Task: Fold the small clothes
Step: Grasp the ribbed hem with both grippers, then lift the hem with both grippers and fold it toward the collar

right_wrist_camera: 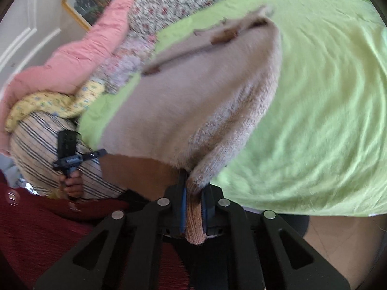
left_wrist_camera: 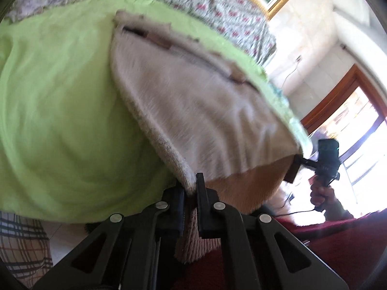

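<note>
Two near corners of a soft, light, floppy beige knit garment, raised above the green sheet, are pinched by the closed left gripper and right gripper.

The left wrist camera is sitting just behind the left gripper, looking forward and downward along its fingers, very near the beige knit garment and the green sheet covering the bed. It is facing toward the bed's far right side, catching the window there. The right wrist camera is riding behind the right gripper, likewise tilted down and close, facing toward the pink quilt at the far left. Both views are sharing the garment, the sheet and the floral bedding, and each is catching the other gripper at its edge.
</note>
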Demonstrator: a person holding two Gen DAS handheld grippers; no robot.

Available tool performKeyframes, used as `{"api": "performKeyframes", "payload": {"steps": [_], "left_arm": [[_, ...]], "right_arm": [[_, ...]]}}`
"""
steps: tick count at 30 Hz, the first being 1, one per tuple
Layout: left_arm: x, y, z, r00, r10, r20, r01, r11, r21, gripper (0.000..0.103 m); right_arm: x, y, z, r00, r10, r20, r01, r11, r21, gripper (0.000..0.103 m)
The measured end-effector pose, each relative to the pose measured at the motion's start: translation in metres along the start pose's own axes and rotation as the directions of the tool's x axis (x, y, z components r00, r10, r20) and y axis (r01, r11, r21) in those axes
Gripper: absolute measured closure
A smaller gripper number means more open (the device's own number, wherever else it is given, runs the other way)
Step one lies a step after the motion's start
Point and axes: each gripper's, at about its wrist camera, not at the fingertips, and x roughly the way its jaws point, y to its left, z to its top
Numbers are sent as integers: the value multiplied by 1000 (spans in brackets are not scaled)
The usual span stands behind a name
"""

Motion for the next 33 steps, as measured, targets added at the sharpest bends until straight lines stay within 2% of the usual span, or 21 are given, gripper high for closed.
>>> {"api": "performKeyframes", "payload": {"steps": [3, 5, 8, 15, 17, 23, 24, 28, 33], "left_arm": [[-12, -8, 16, 998, -15, 58, 15, 1000, -6, 97], [-18, -14, 27, 996, -14, 93, 14, 1000, 2, 97], [-29, -24, 49, 987, -23, 160, 21, 1000, 18, 97], [-37, -23, 113, 947, -31, 321, 34, 999, -3, 97], [-33, -17, 131, 936, -19, 351, 29, 999, -24, 98], [-12, 6, 203, 917, 15, 398, 29, 994, -103, 98], [-6, 8, 214, 915, 34, 402, 12, 994, -110, 98], [17, 16, 251, 917, 73, 392, -24, 991, -129, 98], [49, 22, 291, 924, 108, 366, -66, 990, -124, 98]], "right_arm": [[-12, 7, 16, 994, 75, 85, -76, 997, 15, 94], [-19, 10, 31, 981, 120, 155, -126, 992, 25, 94], [-25, 15, 46, 964, 157, 217, -165, 986, 21, 94], [-30, 14, 98, 908, 210, 363, -234, 972, 25, 95], [-27, 8, 116, 897, 205, 392, -237, 971, 35, 95], [-11, -9, 180, 886, 146, 439, -196, 978, 70, 95], [-9, -12, 187, 885, 138, 445, -189, 979, 72, 95], [10, -27, 228, 884, 82, 461, -149, 983, 112, 95], [44, -47, 272, 905, -15, 425, -56, 987, 154, 95]]}}
